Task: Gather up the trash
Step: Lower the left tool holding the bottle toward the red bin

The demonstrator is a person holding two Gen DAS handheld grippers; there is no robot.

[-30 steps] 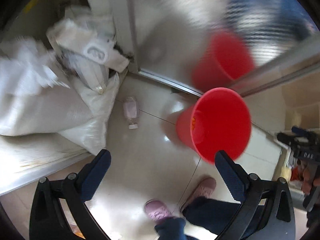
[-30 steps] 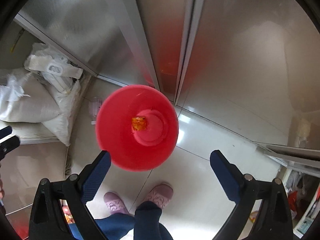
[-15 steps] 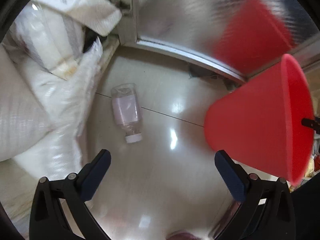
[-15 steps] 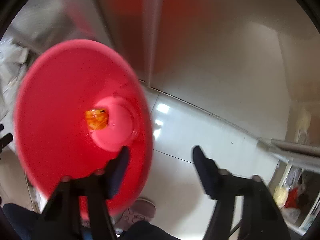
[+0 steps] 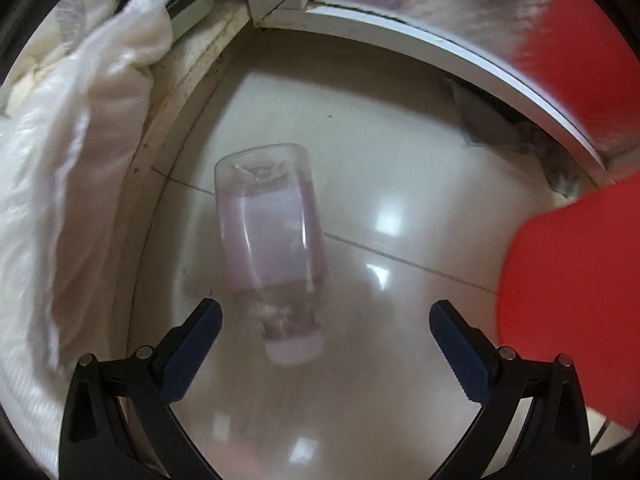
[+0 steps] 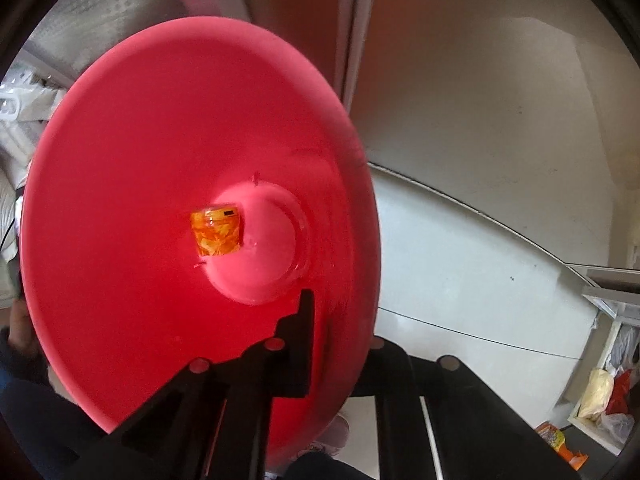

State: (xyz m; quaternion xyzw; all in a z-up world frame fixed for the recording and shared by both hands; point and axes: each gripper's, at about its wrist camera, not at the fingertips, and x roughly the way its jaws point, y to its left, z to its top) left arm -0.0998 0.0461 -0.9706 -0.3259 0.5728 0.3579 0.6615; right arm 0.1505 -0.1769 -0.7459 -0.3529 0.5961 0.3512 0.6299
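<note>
Bottle (image 5: 276,256) is lying between the wide-open, empty left gripper (image 5: 326,320); right gripper (image 6: 320,344) is pinching the bucket (image 6: 120,200) wall at 3 o'clock. Smooth plastic risks squirting free.

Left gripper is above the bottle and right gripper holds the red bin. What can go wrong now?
1. The bottle lies on its side on glossy tile and the open left gripper straddles only its cap end; it may roll or slip out when pinched.
2. The right gripper has just been closing and now pinches only the red bin wall at the rim; the bin may tilt or slip, spilling the orange wrapper.
</note>
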